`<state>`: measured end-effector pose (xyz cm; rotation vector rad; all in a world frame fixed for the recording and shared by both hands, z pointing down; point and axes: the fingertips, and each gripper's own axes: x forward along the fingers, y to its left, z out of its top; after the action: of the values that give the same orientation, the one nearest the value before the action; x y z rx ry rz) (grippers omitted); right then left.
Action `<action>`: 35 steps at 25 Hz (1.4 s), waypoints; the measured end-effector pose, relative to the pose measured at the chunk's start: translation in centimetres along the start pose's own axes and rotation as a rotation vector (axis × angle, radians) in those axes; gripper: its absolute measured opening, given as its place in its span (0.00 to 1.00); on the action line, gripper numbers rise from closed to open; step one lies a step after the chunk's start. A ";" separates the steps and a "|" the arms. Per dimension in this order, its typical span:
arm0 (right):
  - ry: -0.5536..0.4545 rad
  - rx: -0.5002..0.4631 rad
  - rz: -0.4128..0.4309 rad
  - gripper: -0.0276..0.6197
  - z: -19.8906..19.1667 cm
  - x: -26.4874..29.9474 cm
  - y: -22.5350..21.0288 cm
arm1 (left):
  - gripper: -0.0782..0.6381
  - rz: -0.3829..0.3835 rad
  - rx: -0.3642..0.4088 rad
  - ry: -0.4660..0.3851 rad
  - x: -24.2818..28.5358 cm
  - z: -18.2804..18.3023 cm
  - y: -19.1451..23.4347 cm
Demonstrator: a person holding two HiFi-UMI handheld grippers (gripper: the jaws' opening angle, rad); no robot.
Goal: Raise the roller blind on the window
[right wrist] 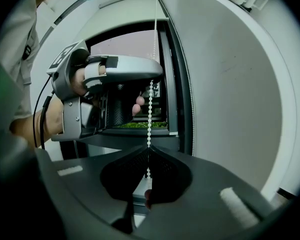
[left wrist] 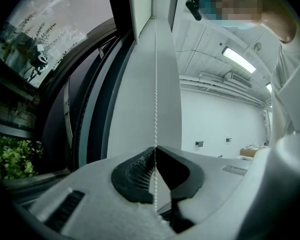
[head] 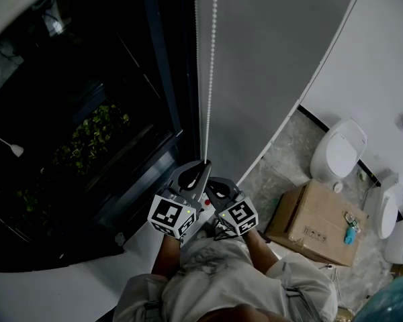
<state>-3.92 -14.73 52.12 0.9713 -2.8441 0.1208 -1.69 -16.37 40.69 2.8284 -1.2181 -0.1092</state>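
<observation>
The grey roller blind [head: 275,59] hangs to the right of the dark window [head: 87,79]. Its white bead chain [head: 211,66] drops along the blind's left edge to both grippers, which sit close together in front of me. My left gripper [head: 201,168] is the upper one. Its jaws are shut on the bead chain [left wrist: 155,84], which runs taut up from the tips [left wrist: 155,148]. Just below it, my right gripper [head: 218,188] is shut on the same chain [right wrist: 149,109], with beads passing between its pads [right wrist: 148,149]. The left gripper [right wrist: 156,77] shows above in the right gripper view.
A cardboard box [head: 316,223] with a small blue item [head: 349,234] on it stands on the floor at the right, beside white wall-hung fixtures [head: 337,154]. Green plants [head: 94,136] show outside the glass. The window sill [head: 141,247] runs below the grippers.
</observation>
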 end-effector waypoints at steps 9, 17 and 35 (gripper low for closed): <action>0.049 0.013 0.005 0.06 -2.3 0.0 0.0 | 0.14 0.006 -0.022 0.039 -0.2 -2.3 0.0; 0.067 0.016 0.002 0.06 -3.2 -0.2 -0.1 | 0.14 0.010 -0.029 0.049 -0.5 -3.2 -0.1; -0.085 0.013 -0.020 0.14 5.3 -3.7 -1.7 | 0.14 0.038 -0.015 0.050 -0.7 -3.1 0.6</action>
<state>-0.50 -14.47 46.41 1.0311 -2.9130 0.0986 -2.32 -16.16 43.80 2.7760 -1.2541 -0.0458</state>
